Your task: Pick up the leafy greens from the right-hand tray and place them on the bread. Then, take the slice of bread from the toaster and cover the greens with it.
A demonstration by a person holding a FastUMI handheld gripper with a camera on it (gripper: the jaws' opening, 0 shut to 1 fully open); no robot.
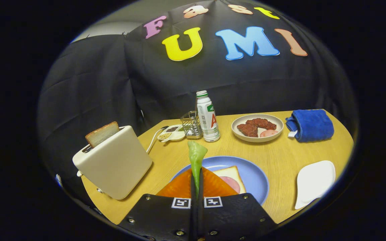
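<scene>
My gripper [196,179] is shut on a pale green leafy piece [196,157], which sticks up from between the fingers. It hangs over the near left part of a blue plate [253,174]. On that plate lies a slice of bread [231,177] with a pink slice of ham on it, just right of the fingers. A cream toaster [116,162] stands to the left, with a slice of bread [102,133] poking out of its slot. An empty white tray [314,182] lies on the table to the right.
Beyond the plate stand a white bottle [207,117], a small wire rack [191,125] and a divided dish of seeds [171,133]. A beige plate of meat [257,127] and a folded blue towel [310,125] sit at the far right of the wooden table [280,154].
</scene>
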